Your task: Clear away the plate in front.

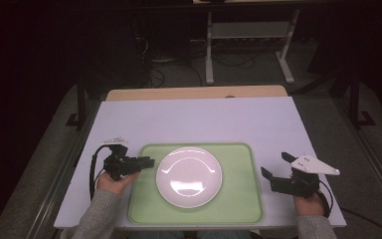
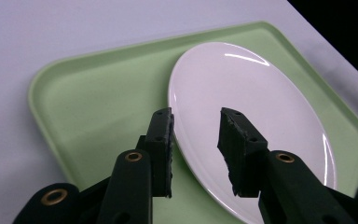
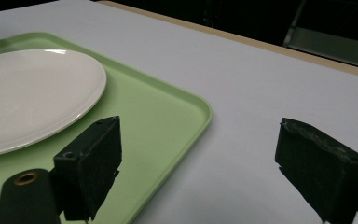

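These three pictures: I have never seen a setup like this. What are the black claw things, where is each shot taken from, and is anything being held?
A person sits at a table holding a hand-operated gripper in each hand; there is no robot arm. The high view looks down from above: the left gripper is at the left, the right gripper at the right. The other two pictures come from cameras riding on each gripper, looking along its black jaws. On the table lies a green tray with an empty white plate on it. The left gripper is open, its jaws framing the plate's near rim. The right gripper is open beside the tray. Nothing is held.
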